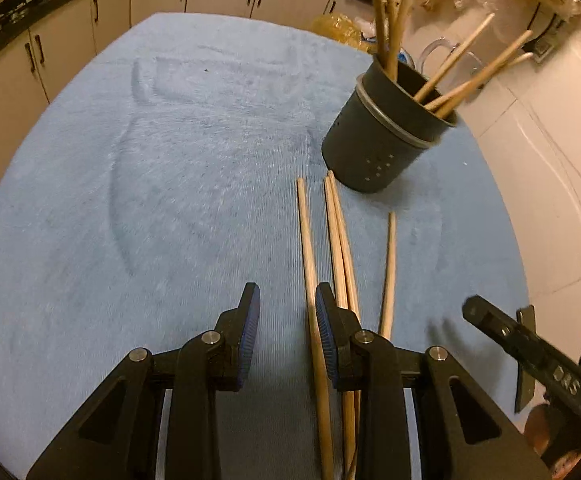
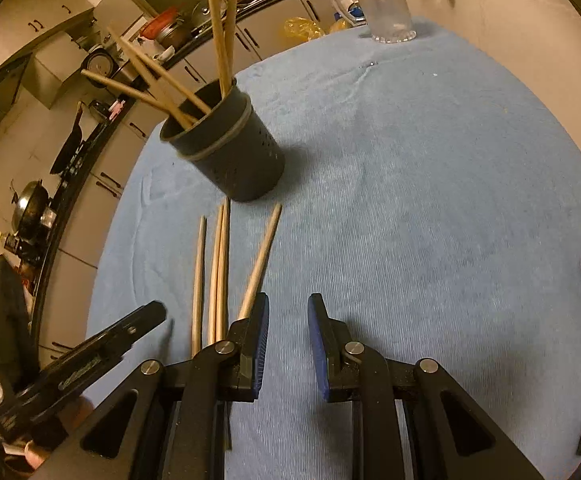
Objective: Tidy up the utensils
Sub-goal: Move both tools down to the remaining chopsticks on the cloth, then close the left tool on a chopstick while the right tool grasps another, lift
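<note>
Chopsticks (image 1: 344, 240) lie loose beside holder (image 1: 382, 136) – both grippers' fingers (image 1: 250, 328) parted, empty

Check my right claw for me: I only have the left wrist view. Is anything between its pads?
Observer: No. The right claw is open, with only blue cloth showing in the gap.
Operator: Where is the nearest loose chopstick?
Observer: The rightmost chopstick disappears behind the claw's picture-left finger, outside the gap.
Operator: I glimpse something clear behind the holder. What is it?
Observer: A clear jug, standing upright at the cloth's far edge, well apart from the holder.
</note>
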